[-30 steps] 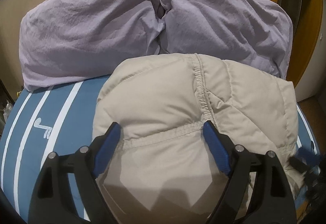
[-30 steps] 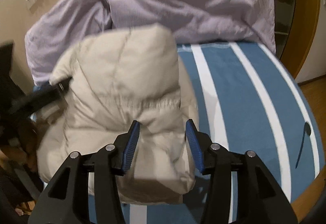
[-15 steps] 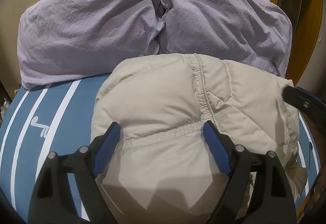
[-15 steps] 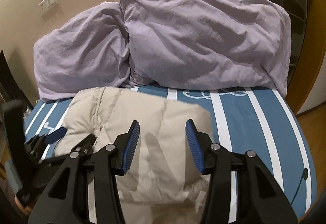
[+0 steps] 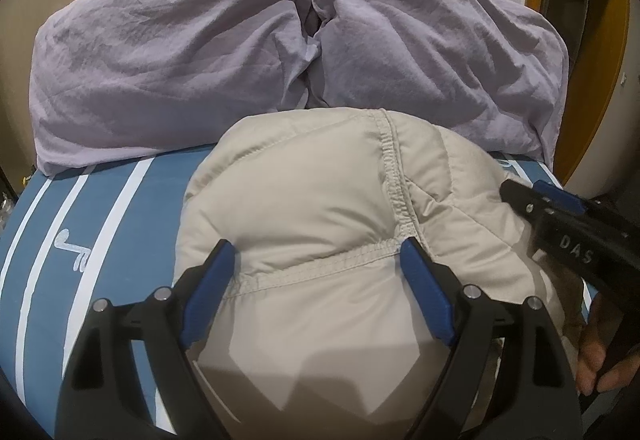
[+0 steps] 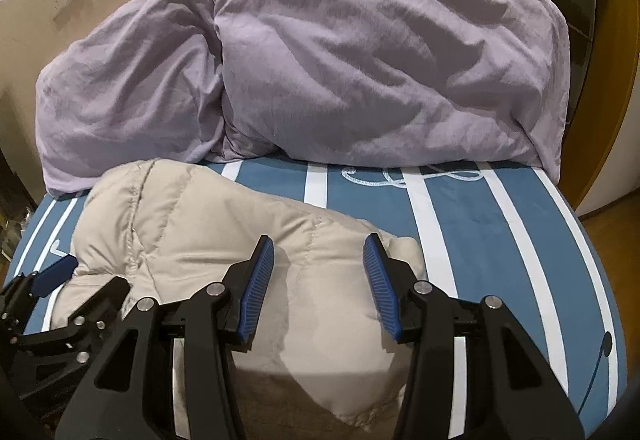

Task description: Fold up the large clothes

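Observation:
A beige padded jacket lies folded into a bundle on the blue striped bed; it also shows in the right wrist view. My left gripper is open, its blue pads set wide just above the jacket's stitched seam, holding nothing. My right gripper is open and empty above the jacket's right part. In the left wrist view the right gripper shows at the jacket's right edge. In the right wrist view the left gripper shows at the jacket's left edge.
Two lilac pillows lean against the wall at the head of the bed. The blue sheet with white stripes lies bare to the right of the jacket. A wooden door frame stands at the right.
My right gripper swung from low over the jacket's front edge to higher and further back, its view now level over the bed. My left gripper barely moved. The jacket lies still.

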